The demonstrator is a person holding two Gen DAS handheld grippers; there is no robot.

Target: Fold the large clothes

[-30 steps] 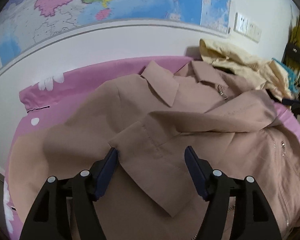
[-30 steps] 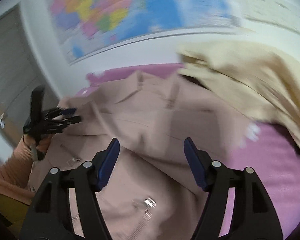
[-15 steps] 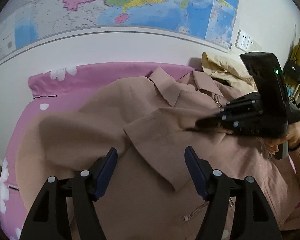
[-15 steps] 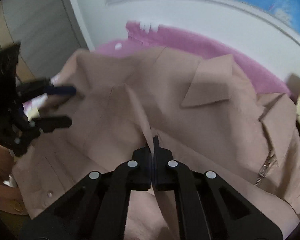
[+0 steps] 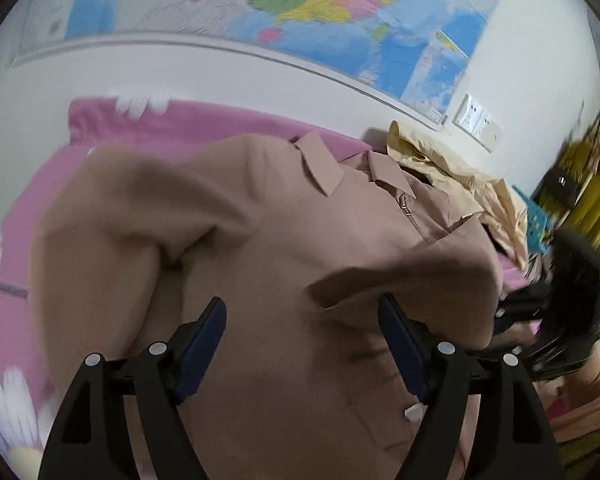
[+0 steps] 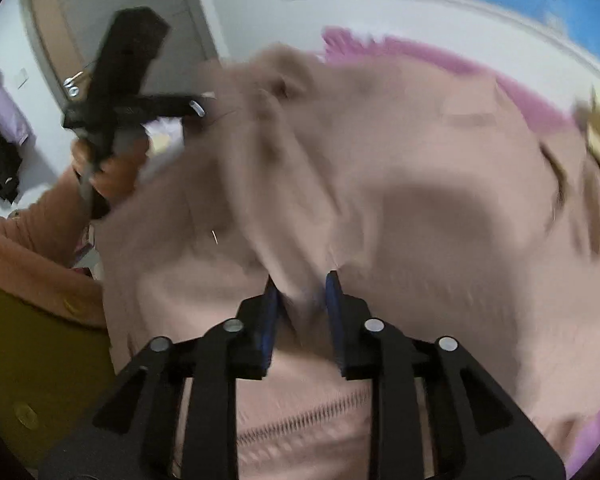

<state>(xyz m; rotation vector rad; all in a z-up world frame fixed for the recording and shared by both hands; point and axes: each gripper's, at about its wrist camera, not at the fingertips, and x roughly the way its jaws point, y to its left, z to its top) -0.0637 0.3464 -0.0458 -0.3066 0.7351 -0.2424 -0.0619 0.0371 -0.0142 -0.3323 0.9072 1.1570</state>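
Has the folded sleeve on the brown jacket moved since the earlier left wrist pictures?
Yes. In the left wrist view the sleeve has gone rightward, away from the jacket's collar, toward the right gripper.

The tan jacket point(image 5: 300, 240) is matt woven cloth with a metal zip point(image 6: 304, 420), lying on a pink cotton-like bedsheet point(image 5: 204, 124).

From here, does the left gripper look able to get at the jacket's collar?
Probably yes. The left gripper hovers over the tan jacket, jaws opening and empty, and the collar lies uncovered farther up the pink bedsheet, with nothing between.
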